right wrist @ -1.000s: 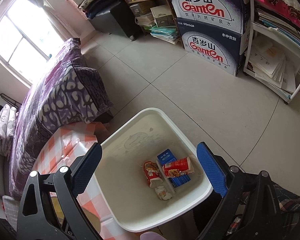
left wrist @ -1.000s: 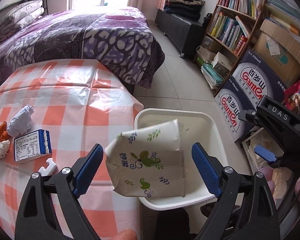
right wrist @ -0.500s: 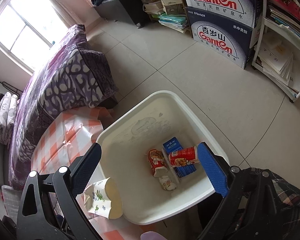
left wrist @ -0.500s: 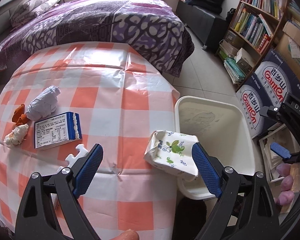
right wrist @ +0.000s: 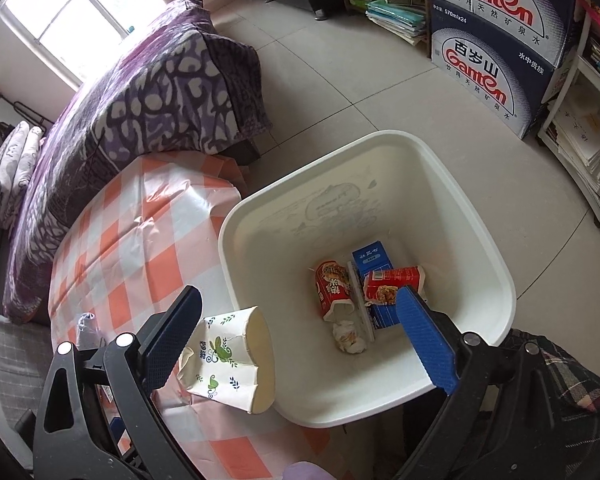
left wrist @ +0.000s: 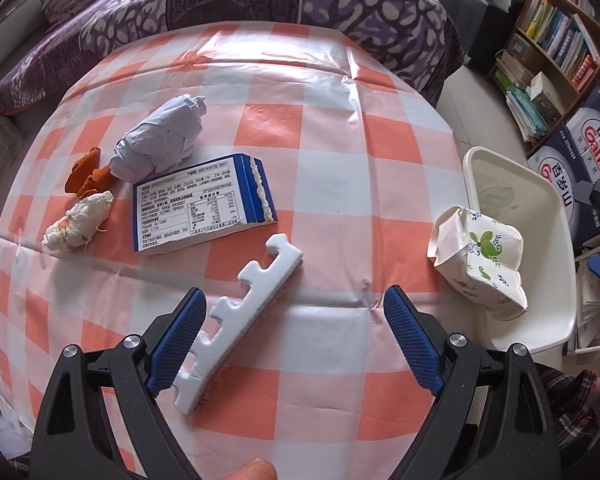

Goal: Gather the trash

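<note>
A crushed paper cup with green leaf print (left wrist: 478, 258) (right wrist: 230, 360) is at the table's right edge, partly over the rim of the white bin (left wrist: 540, 320) (right wrist: 496, 264); whether it is resting or falling I cannot tell. My left gripper (left wrist: 292, 344) is open and empty above the table, over a white notched foam strip (left wrist: 240, 320). My right gripper (right wrist: 300, 340) is open and empty above the bin. The bin holds red snack wrappers (right wrist: 332, 288), a blue carton (right wrist: 370, 260) and a paper wad (right wrist: 348, 336).
On the checked tablecloth (left wrist: 340, 140) lie a blue-and-white box (left wrist: 200, 208), a crumpled paper ball (left wrist: 160, 140), orange peel (left wrist: 86, 170) and a white wad (left wrist: 78, 220). A bed (left wrist: 260, 0) stands behind; water cartons (right wrist: 496, 40) and bookshelves stand right.
The left gripper let go of the paper cup and pulled back left over the table. The cup dropped toward the bin's rim. The right gripper moved slightly.
</note>
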Demonstrator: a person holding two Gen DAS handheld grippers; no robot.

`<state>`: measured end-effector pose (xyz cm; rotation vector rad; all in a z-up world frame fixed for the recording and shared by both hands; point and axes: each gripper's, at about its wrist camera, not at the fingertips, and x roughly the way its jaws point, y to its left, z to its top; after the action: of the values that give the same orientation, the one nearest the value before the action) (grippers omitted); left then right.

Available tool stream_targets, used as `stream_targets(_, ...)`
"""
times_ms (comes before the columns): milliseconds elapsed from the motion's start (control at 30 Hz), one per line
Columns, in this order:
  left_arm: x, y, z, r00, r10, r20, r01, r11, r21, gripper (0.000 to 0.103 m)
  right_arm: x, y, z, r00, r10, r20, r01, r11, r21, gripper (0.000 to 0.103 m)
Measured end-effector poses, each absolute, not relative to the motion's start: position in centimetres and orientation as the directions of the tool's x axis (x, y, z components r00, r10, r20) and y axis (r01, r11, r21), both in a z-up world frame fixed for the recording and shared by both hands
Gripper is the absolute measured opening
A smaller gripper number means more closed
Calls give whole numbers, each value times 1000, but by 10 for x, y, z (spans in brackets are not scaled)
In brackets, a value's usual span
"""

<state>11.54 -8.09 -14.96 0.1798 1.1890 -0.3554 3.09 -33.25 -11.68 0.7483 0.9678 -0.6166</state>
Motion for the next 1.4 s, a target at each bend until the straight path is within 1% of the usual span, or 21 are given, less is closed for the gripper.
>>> stream_targets(67,117,-76,-153,315,-158,-936,363,931,-36,88,34,-328,-118,432,-128,-893,741,615,270,94)
stream_targets(100,118,-71,-154,310,-166,-936,349,936,-51,88,36,-327,-119,430,-126,-894,737,621,267,94)
stream_targets(167,119,-67,-150,278,-241,-930,338,931,-140,88,37,-325,-119,429,-126,-894,733,627,264,94)
stream_targets(267,114,-77,-137,264,-345,-900,382,895,-231,88,36,-325,-117,435,-137,-890,735,626,263,94)
stream_targets(300,113,-82,-136,238,-390,-889,385,879,-282,88,34,-326,-116,438,-143,-887,736,623,263,94)
stream_targets(400,112,-98,-137,152,-495,-856,345,838,-423,88,26,-334,-108,460,-181,-869,751,601,273,94)
stream_targets(500,112,-111,-143,91,-552,-829,275,814,-512,88,17,-342,-99,484,-215,-849,760,584,285,94)
stream_targets(600,113,-122,-148,71,-579,-812,220,803,-554,88,9,-350,-94,500,-215,-839,755,582,301,94)
stream_targets(733,118,-135,-159,76,-550,-832,181,828,-531,88,3,-361,-94,514,-171,-841,748,569,341,94)
stream_targets(833,119,-142,-166,66,-567,-821,130,821,-556,87,-4,-369,-94,527,-143,-838,748,545,378,94)
stream_targets(933,121,-153,-171,67,-564,-823,84,825,-558,78,-8,-375,-93,543,-127,-830,746,527,408,94)
stream_targets(967,123,-157,-174,64,-560,-826,62,828,-557,72,-10,-377,-93,549,-124,-826,745,522,417,94)
stream_targets(1000,124,-160,-177,60,-559,-827,36,829,-558,61,-12,-379,-92,554,-120,-824,744,516,425,94)
stream_targets(1033,126,-161,-180,57,-558,-828,7,829,-559,54,-13,-380,-92,557,-117,-822,743,512,431,94)
stream_targets(1067,127,-161,-181,61,-560,-826,-15,827,-562,38,-15,-382,-92,560,-111,-821,743,506,438,94)
stream_targets(1100,128,-162,-181,67,-563,-823,-25,824,-566,29,-17,-384,-93,562,-106,-820,744,499,445,94)
stream_targets(1267,129,-167,-167,128,-536,-835,42,844,-535,26,-21,-392,-98,578,-54,-815,738,462,492,94)
stream_targets(1333,128,-172,-158,151,-534,-832,77,845,-529,25,-24,-394,-96,586,-54,-809,735,457,502,94)
stream_targets(1400,125,-180,-145,189,-516,-835,140,856,-497,25,-25,-395,-93,593,-64,-802,732,457,505,94)
